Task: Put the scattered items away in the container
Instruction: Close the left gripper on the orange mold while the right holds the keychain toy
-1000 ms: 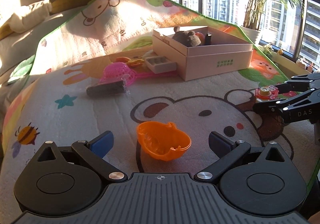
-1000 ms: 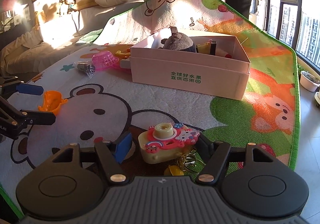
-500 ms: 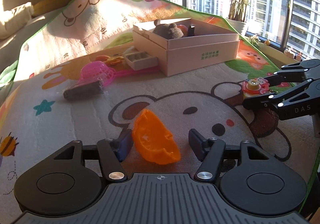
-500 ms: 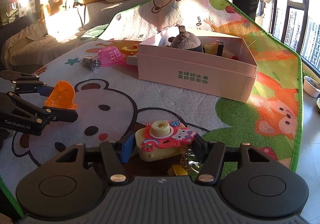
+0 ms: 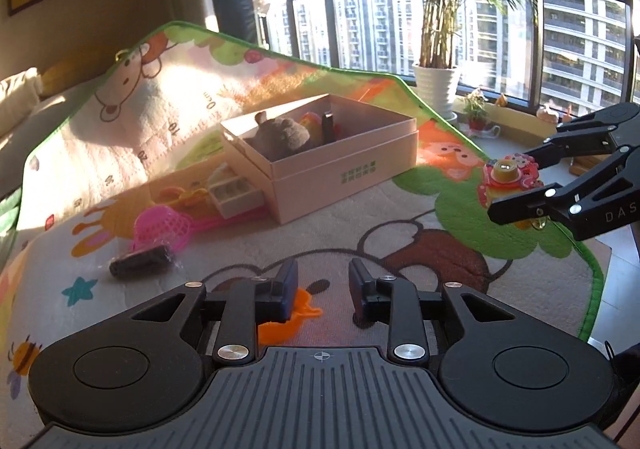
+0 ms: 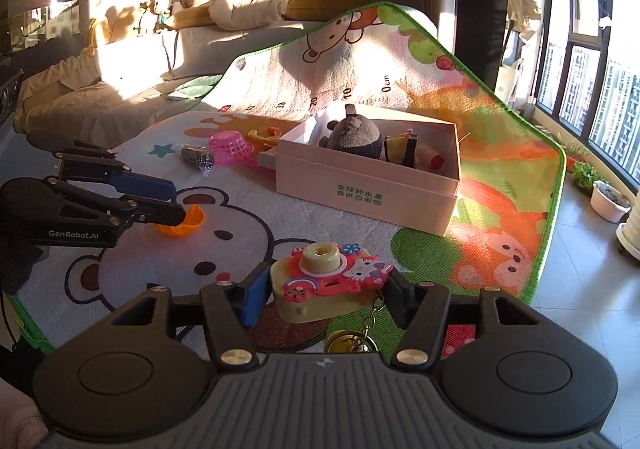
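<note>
The pink box (image 5: 340, 177) (image 6: 360, 193) stands open on the play mat with a grey plush (image 5: 284, 133) and other toys inside. My left gripper (image 5: 323, 281) (image 6: 179, 201) has its jaws drawn in to a narrow gap through which only mat shows. The orange bowl (image 5: 288, 325) (image 6: 184, 227) sits under its left finger, low by the fingertips, and I see no pad pressing on it. My right gripper (image 6: 326, 281) (image 5: 512, 181) is shut on a pink and cream toy camera (image 6: 320, 277) (image 5: 506, 177), held above the mat with its keychain (image 6: 352, 341) dangling.
Left of the box lie a pink strainer (image 5: 160, 227), a dark wrapped item (image 5: 140, 267), a small white tray (image 5: 236, 195) and an orange-yellow toy (image 5: 184, 195). The mat's green edge (image 5: 580, 249) runs close on the right. Potted plants (image 5: 436, 89) stand by the window.
My left jaws closed from wide open; the orange bowl tipped on edge between them, then ended up under the left finger. Both grippers rose, and the toy camera lifted off the mat.
</note>
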`<state>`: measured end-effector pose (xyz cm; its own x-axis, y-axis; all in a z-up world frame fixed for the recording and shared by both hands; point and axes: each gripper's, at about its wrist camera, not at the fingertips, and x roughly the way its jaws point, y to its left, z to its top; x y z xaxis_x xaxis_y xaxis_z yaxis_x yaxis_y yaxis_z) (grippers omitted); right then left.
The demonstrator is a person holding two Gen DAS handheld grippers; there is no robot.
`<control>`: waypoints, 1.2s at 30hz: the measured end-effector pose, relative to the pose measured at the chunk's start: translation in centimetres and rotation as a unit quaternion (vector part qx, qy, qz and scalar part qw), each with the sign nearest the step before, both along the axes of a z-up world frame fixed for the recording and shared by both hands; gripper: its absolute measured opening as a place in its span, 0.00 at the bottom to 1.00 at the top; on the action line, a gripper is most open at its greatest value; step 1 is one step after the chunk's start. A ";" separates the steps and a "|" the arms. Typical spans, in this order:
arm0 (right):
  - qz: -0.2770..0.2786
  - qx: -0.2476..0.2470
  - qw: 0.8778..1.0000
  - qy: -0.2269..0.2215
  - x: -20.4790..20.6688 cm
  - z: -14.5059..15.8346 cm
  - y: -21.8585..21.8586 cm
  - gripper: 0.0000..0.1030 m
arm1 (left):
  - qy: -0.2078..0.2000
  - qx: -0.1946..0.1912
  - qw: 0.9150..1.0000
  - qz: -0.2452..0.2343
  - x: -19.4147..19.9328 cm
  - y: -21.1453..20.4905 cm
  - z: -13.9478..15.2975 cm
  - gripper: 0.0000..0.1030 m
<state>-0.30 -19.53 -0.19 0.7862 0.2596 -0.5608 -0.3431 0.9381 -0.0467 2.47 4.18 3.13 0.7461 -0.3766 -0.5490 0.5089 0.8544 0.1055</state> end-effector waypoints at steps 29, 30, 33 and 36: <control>0.002 0.007 0.999 0.047 0.4 -3.6 1.0 0.57 | 0.042 -0.023 0.996 0.074 2.0 2.3 -4.0 0.69; 0.003 0.005 0.999 0.047 0.4 -3.6 1.1 0.57 | 0.038 -0.021 0.996 0.073 1.8 2.2 -3.9 0.80; 0.005 0.003 0.999 0.049 0.4 -3.7 1.1 0.57 | 0.041 -0.020 0.997 0.059 1.8 2.1 -4.0 0.82; 0.004 0.002 0.999 0.050 0.4 -3.7 1.2 0.57 | 0.046 -0.018 0.998 0.038 1.5 1.7 -4.1 0.82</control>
